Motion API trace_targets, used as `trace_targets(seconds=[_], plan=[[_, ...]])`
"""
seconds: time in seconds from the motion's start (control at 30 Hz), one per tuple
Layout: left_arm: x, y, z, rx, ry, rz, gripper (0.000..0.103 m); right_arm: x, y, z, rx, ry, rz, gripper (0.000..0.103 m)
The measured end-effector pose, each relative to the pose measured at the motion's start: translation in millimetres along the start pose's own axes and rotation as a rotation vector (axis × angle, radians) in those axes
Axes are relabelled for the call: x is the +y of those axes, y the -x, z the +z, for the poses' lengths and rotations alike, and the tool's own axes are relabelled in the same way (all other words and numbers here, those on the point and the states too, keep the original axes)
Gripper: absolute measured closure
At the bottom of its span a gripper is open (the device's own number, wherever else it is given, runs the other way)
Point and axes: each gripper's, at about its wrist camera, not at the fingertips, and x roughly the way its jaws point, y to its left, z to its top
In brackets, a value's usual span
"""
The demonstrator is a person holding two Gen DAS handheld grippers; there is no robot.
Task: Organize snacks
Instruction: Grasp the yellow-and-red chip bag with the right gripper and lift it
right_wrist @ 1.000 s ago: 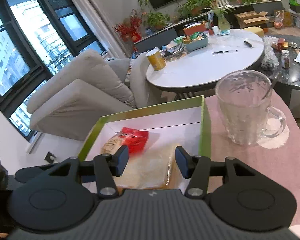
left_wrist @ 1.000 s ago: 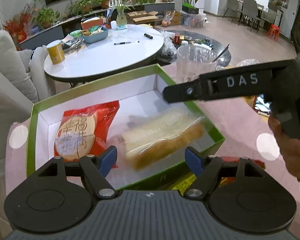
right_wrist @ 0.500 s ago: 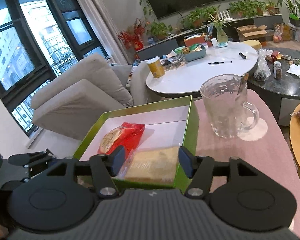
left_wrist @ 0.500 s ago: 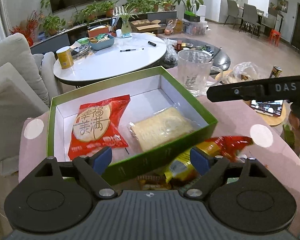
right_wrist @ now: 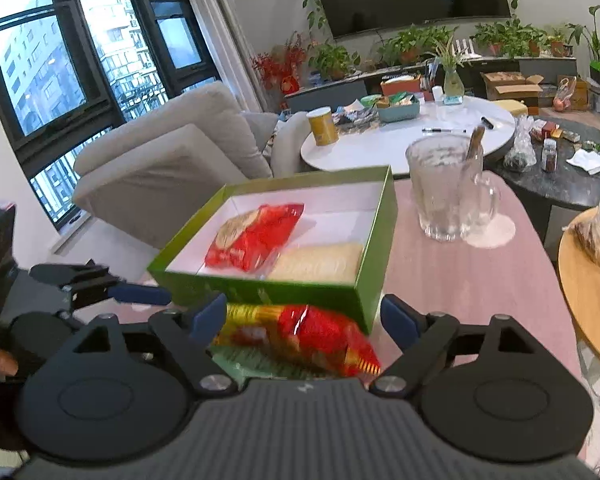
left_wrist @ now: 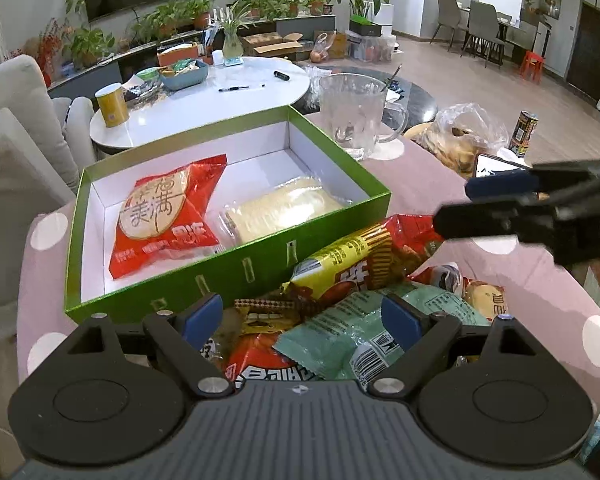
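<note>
Both tongs stand wide apart and hold nothing. Left tongs (left_wrist: 302, 316) hang over a heap of loose snack packets on the pink tabletop (left_wrist: 420, 184), just in front of the green box (left_wrist: 228, 276). A mint-green packet (left_wrist: 340, 340) lies between the blue pads, with a red packet (left_wrist: 260, 364) partly hidden under the tool's body and a yellow-and-red packet (left_wrist: 352, 256) leaning against the box's front wall. More wrappers at the heap's right edge are too crumpled to make out.

Right tongs (right_wrist: 302, 322) hover above the same heap from the other side; there the yellow-and-red packet (right_wrist: 296, 336) is blurred and its lower end is cut off by the tool.

Inside the box lie two snacks side by side: a red pastry packet (left_wrist: 164, 216) printed with Chinese characters, and a pale bread in clear wrap (left_wrist: 280, 212), its near edge hidden behind the box wall. A glass pitcher (left_wrist: 356, 116) stands on the tabletop beyond the box. Each tool shows in the other's view only in part, at the frame edge.
</note>
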Motion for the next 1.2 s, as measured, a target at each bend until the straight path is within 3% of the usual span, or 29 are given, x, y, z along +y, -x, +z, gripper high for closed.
trace_targets(seconds=[0.47,0.7,1.03,1.2], plan=[[-6,-12,1,0.013,-0.001,0.010,0.019,-3,-19,-12,0.017,-0.010,-0.059,0.011],[-4,-20,4,0.029,0.036,-0.025,0.036,-4,-22,-13,0.032,-0.005,-0.042,0.012],[-9,-29,7,0.041,0.017,-0.045,0.049,-5,-29,-12,0.055,-0.028,-0.007,0.012],[-10,-31,7,0.037,0.015,-0.036,0.049,-3,-29,-12,0.052,-0.025,-0.010,0.012]])
